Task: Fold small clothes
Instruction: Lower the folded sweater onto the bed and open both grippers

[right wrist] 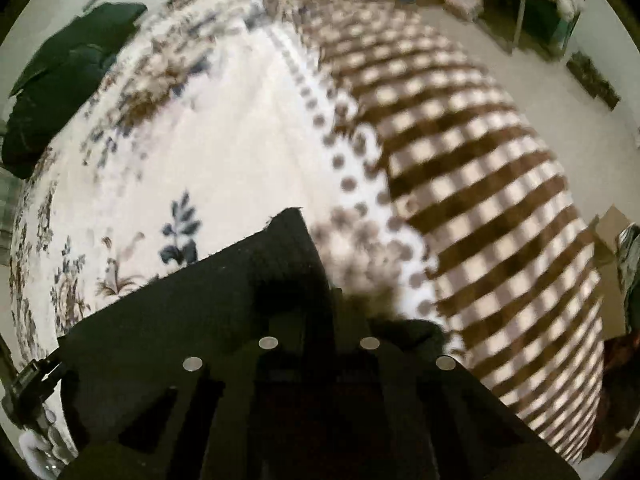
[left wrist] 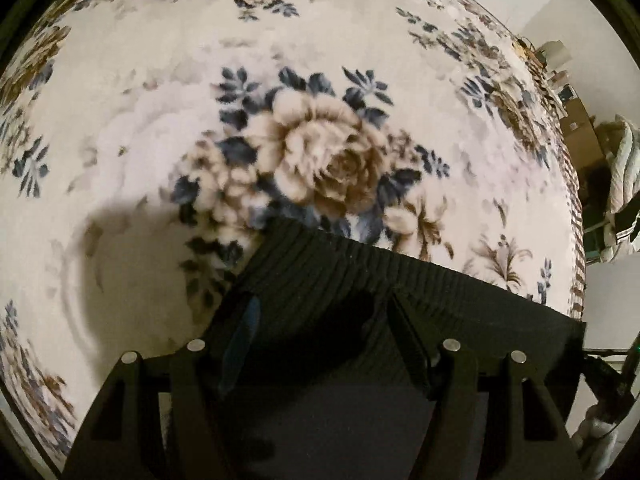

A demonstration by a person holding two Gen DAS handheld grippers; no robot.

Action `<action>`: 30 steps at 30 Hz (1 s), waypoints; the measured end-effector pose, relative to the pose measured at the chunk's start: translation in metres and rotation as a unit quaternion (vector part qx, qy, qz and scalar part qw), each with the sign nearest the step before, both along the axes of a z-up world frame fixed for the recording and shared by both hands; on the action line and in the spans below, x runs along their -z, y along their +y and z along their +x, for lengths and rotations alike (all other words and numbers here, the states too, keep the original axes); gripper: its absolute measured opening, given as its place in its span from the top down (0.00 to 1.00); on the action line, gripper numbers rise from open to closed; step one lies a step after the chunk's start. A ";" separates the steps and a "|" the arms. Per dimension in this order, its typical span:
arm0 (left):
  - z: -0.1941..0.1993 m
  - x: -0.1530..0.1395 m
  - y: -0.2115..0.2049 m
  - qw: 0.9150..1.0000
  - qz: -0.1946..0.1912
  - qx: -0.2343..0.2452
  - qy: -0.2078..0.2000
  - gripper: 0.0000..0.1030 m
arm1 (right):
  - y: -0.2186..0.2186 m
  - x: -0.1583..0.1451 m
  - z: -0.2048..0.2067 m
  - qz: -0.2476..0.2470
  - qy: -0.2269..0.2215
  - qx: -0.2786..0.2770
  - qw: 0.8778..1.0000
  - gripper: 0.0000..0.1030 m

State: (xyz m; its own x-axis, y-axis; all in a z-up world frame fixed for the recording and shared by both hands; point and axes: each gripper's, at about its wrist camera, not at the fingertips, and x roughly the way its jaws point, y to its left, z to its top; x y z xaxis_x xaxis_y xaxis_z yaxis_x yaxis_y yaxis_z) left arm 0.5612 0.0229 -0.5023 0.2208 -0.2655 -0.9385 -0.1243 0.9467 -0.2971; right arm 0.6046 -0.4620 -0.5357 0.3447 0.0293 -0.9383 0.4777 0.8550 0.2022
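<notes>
A black ribbed garment (left wrist: pixel 360 276) lies on the floral blanket (left wrist: pixel 160 120). It fills the bottom middle of the left wrist view. My left gripper (left wrist: pixel 320 320) sits right over it with its fingers (left wrist: pixel 408 332) spread apart and the cloth between and under them. In the right wrist view the same black garment (right wrist: pixel 192 300) covers the lower left. My right gripper (right wrist: pixel 316 316) is at its right edge, fingers close together; the cloth there is too dark to tell a grip.
The bed has a white floral blanket and a brown checked blanket (right wrist: pixel 480 184) on its right side. A dark green pile (right wrist: pixel 68 64) lies at the far left. Boxes and clutter (left wrist: pixel 580 132) stand on the floor beyond the bed edge.
</notes>
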 end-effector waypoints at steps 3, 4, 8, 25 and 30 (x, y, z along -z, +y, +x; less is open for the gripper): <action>-0.001 -0.008 -0.002 1.000 0.001 0.010 -0.008 0.38 | -0.013 -0.014 -0.010 -0.004 -0.008 0.020 1.000 0.91; 0.000 -0.011 -0.003 1.000 0.005 0.015 -0.012 0.38 | -0.017 -0.007 -0.009 0.012 0.011 0.018 1.000 0.90; 0.001 -0.031 -0.009 0.999 0.026 0.032 -0.032 0.38 | -0.011 -0.002 0.007 0.013 0.064 -0.005 0.998 0.80; 0.013 0.007 -0.044 0.995 0.069 0.071 -0.005 0.38 | 0.093 -0.017 0.040 -0.069 -0.008 -0.125 0.990 1.00; 0.012 -0.007 -0.031 0.997 0.061 0.052 -0.016 0.38 | 0.078 -0.038 0.040 -0.026 -0.026 -0.104 0.994 1.00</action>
State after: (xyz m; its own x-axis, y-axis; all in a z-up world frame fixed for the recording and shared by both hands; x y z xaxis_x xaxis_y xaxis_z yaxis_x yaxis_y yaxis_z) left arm 0.5736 -0.0084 -0.4954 0.2288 -0.1738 -0.9578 -0.0156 0.9832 -0.1821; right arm 0.6445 -0.3840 -0.4973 0.3840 0.0575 -0.9215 0.2794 0.9440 0.1754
